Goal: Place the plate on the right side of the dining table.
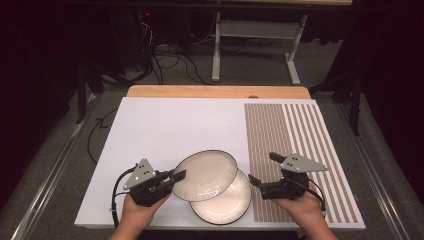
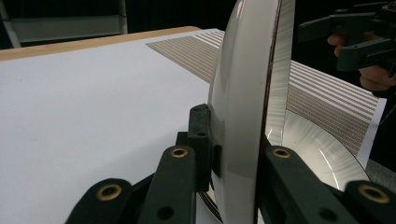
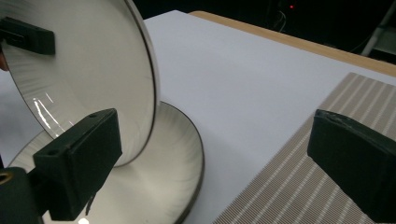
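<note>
Glazed, stiff and likely slippery and breakable, upper plate [image 1: 206, 175] tilts off lower plate [image 1: 224, 199] on white mat [image 1: 165, 130], left gripper [image 1: 176, 176] pinching its rim, the best hold; right gripper [image 1: 262, 169] jaws spread, empty.

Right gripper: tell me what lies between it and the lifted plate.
Nothing. In the high view, the right gripper and the lifted plate are separated by bare striped mat and the lower plate's rim.
</note>
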A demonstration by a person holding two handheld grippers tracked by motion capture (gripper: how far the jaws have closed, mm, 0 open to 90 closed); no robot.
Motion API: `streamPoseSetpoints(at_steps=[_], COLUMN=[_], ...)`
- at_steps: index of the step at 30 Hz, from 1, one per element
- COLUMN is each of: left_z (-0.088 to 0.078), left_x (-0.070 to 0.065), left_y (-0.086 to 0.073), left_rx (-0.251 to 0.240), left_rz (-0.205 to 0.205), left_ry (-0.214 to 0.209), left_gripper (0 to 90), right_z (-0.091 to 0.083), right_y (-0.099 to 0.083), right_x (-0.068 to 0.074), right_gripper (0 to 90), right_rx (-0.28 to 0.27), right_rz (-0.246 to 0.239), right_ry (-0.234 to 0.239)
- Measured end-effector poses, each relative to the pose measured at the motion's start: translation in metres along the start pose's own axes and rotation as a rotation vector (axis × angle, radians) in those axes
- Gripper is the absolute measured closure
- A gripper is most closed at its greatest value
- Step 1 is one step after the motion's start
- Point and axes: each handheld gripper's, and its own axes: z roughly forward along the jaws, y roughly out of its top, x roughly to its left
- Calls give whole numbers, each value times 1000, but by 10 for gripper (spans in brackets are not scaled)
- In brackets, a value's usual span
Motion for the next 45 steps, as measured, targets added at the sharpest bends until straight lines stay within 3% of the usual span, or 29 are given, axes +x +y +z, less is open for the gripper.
streamPoseSetpoints(at_steps=[6,16,21,25,38,45], left_z=[0,1,1,1,2,2], left_x=[1,0,1,1,1,1], left_y=[0,-1,-1,-1,-2,-1], left_rx=[0,-5,-5,-8,-11,-9], left_rz=[-2,1,1,-5,-5,-7], left_ry=[-3,-5,-7,-6,-8,-7], left_gripper=[800,800,800,799,800,800], right_z=[23,52,62,65,69,70], right_y=[5,5,3,0,-5,-6], right_x=[11,19,25,27,23,21], right_gripper=[85,171,279,408,667,736], right_rx=[22,78,97,95,90,87], right_rz=[-7,24,25,37,86,106], right_ry=[57,123,160,173,201,208])
